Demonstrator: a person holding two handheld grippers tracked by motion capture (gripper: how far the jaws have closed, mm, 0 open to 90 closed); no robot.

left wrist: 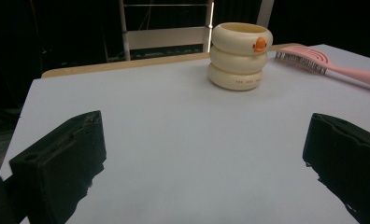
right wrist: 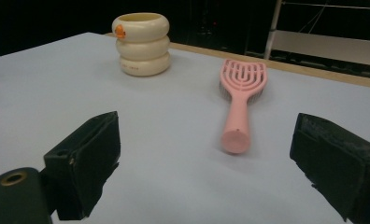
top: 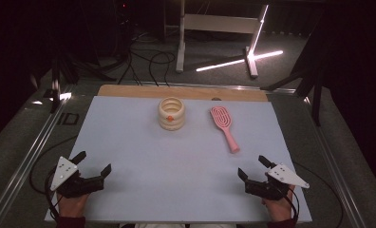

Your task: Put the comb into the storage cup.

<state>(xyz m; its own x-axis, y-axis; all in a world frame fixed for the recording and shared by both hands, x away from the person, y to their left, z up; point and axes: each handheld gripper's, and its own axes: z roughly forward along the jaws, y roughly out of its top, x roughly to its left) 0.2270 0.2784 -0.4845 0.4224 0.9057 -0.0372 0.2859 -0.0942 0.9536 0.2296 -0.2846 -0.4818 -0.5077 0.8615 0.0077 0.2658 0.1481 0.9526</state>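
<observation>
Dark floor strewn with black cables, and a white metal frame [top: 210, 21] lit by a bright strip, lie beyond the table, whose pale grey-blue mat [top: 143, 156] covers all but a strip of bare wood at the far edge. Nothing has been started, as I judge it: the pink plastic vented hairbrush [top: 224, 126] lies flat on the mat, untouched, and the cream-coloured ribbed holder shaped like three stacked rings [top: 171, 113], with a small orange duck figure on its side, stands upright and looks empty from above. All the work is still ahead of me: the reach, the grasp, and whatever comes after, most likely setting the hairbrush into the holder. My left gripper [top: 93, 164] rests at the near left corner of the mat with its jaws spread wide and nothing between them; my right gripper [top: 253, 166] sits at the near right, likewise wide open and empty. In the right gripper view the hairbrush [right wrist: 239, 100] lies ahead between the two jaws but well short of them, its rounded handle end pointing toward me and its bristled head farther off. The holder [right wrist: 141, 44] stands beyond and to the left of it, apart from the brush. In the left gripper view the holder [left wrist: 239, 56] sits far ahead, right of centre, with the hairbrush [left wrist: 328, 65] just beside it on the right.
</observation>
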